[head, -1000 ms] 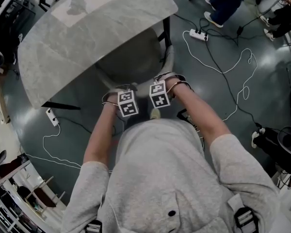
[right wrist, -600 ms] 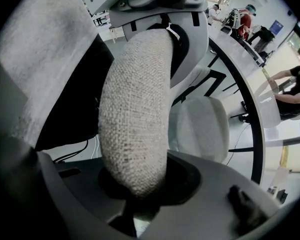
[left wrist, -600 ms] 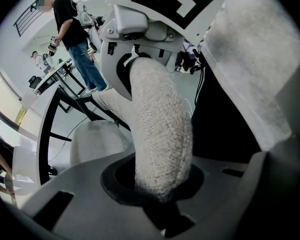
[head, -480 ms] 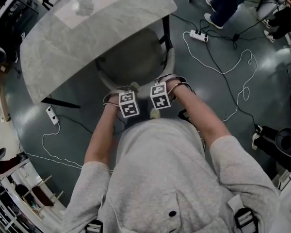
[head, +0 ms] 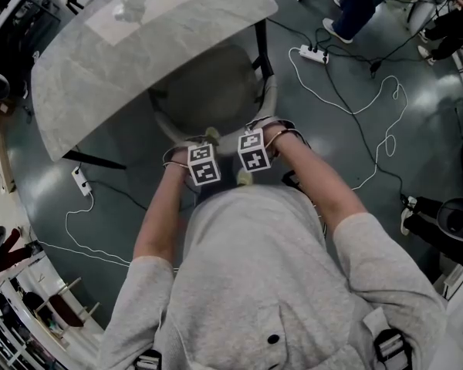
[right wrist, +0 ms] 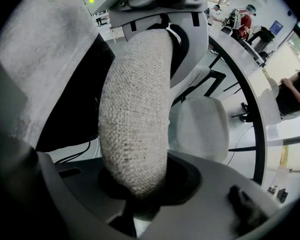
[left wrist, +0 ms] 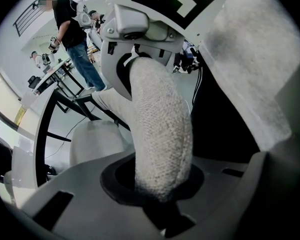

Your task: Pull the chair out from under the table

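The left hand-held gripper [head: 191,146] and the right hand-held gripper [head: 256,134] each pinch the padded top rim of the grey fabric chair [head: 208,91], side by side, likely to keep the pull straight. The seat lies partly beneath the pale marbled worktop [head: 131,45].

Glossy dark-grey floor [head: 309,122], white power strip [head: 312,53].

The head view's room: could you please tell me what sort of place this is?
Probably a lab or workshop: a power strip and loose white cable lie on the grey floor, with shelving at the edge.
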`<state>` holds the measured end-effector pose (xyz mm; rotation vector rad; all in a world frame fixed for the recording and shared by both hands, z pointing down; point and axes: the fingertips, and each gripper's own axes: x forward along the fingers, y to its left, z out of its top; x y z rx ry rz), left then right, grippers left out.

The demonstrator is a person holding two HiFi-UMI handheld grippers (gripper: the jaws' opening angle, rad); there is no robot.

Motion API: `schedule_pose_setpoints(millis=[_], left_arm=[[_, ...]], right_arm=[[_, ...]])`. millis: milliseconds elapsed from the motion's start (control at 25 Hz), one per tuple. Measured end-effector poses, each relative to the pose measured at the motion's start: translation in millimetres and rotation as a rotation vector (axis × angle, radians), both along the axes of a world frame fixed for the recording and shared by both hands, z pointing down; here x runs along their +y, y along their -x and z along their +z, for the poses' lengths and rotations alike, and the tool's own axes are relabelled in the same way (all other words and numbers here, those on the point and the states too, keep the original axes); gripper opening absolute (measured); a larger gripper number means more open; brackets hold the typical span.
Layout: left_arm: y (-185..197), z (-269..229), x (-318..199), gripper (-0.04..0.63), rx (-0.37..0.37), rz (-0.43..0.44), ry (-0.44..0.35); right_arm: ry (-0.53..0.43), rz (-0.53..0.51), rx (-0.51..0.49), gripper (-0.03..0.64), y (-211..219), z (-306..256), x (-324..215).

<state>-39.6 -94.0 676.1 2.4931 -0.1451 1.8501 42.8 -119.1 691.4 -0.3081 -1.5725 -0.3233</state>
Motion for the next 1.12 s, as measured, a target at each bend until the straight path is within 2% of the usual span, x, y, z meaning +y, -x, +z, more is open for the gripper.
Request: schedule_pose_setpoints(millis=[1120], left_arm=[[-14,1,49,0.089,0.001,-0.008,0.005]], right_arm=[[0.006,-0.006,0.003,0.087,-14,2,49]])
